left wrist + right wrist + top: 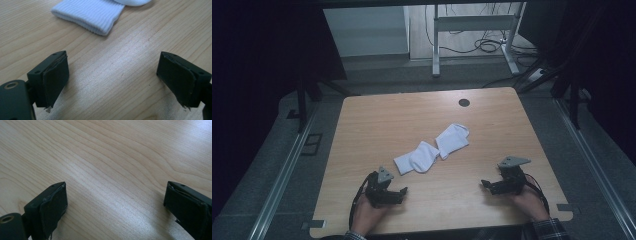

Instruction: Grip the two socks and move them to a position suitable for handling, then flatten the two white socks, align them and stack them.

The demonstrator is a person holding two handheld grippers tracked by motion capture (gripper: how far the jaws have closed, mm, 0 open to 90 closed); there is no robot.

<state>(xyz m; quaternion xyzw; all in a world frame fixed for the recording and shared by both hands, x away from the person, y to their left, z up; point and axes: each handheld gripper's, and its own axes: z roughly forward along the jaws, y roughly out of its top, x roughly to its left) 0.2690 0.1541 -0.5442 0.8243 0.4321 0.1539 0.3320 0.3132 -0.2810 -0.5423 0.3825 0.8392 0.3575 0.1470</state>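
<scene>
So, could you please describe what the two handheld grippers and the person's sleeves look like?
Both the left black two-finger gripper and the right black two-finger gripper carry a grey three-cornered plate on top and a dark trailing cable. Their block-shaped fingers have flat dark pads, frayed at the edges. The right cuff is dark plaid.
</scene>
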